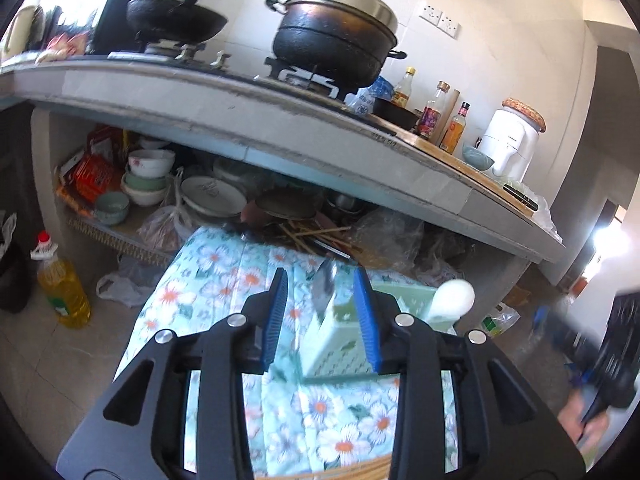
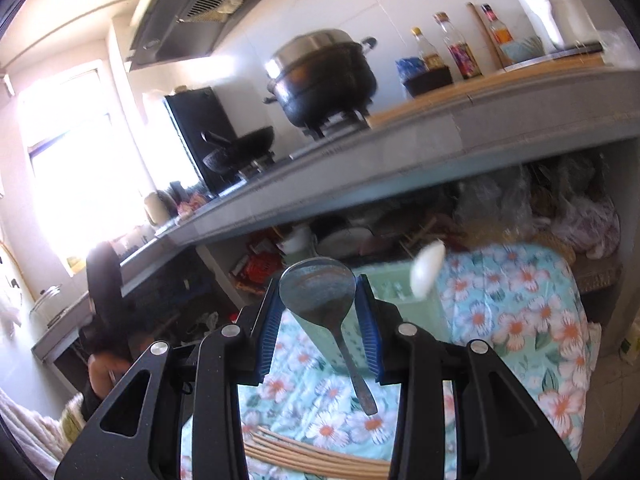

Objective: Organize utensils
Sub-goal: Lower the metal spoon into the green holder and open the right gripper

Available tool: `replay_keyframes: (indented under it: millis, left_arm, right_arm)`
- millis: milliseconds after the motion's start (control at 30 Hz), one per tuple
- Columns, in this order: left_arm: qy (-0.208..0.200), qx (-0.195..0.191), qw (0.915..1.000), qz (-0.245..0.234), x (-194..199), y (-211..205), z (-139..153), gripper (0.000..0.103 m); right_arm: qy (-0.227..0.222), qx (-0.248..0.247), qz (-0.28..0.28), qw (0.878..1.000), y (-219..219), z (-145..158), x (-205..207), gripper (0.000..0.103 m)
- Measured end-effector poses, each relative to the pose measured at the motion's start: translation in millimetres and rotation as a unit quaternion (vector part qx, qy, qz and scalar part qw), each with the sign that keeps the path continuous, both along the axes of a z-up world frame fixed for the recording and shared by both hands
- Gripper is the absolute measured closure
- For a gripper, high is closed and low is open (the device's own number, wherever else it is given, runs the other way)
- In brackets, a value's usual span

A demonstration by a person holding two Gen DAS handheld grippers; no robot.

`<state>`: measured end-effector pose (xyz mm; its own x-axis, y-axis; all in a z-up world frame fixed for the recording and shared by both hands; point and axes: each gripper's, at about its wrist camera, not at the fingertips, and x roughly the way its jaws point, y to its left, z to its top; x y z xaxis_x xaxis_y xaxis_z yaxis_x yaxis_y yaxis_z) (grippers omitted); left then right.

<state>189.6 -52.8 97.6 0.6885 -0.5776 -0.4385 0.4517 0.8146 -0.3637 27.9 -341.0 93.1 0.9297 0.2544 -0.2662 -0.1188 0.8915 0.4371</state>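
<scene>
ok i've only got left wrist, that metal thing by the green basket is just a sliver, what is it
Observer: A metal spoon. The right wrist view shows its bowl face-on and uppermost, handle pointing down.
Operator: is the right gripper holding it
Observer: Can't tell. It sits between the pads of the right gripper, whose jaws stand wide.
Operator: any chopsticks
Observer: Several chopsticks lie side by side on the floral cloth.
</scene>
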Motion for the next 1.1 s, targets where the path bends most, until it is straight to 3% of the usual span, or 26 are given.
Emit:
replay_keyframes:
  millis: [200, 367, 500, 767, 833, 1100]
  left_arm:
    - [0.024, 0.005, 0.9997, 0.006, -20, 31, -21, 0.071]
    - [0.042, 0.006, 0.9989, 0.022, -30, 54, -37, 0.071]
    - [0.053, 0.008, 0.9979, 0.037, -36, 70, -49, 0.071]
    - [0.076, 0.014, 0.9957, 0.051, -43, 85, -67, 0.07]
    - [0.08, 0.017, 0.9953, 0.051, -43, 86, -71, 0.067]
    - [0.086, 0.022, 0.9956, 0.03, -43, 73, -78, 0.065]
  right_arm:
    - [-0.044, -0.019, 0.019, 0.999, 5, 51, 20, 0.067]
    - [-0.041, -0.049, 0.01, 0.998, 4, 70, 56, 0.067]
    - [-0.015, -0.055, 0.001, 0.998, -3, 58, 86, 0.067]
    - [0.067, -0.089, -0.028, 0.993, -7, 0, 129, 0.067]
    - [0.081, -0.091, -0.038, 0.992, -7, -10, 124, 0.066]
    - [0.044, -0.084, -0.07, 0.993, -17, 2, 68, 0.06]
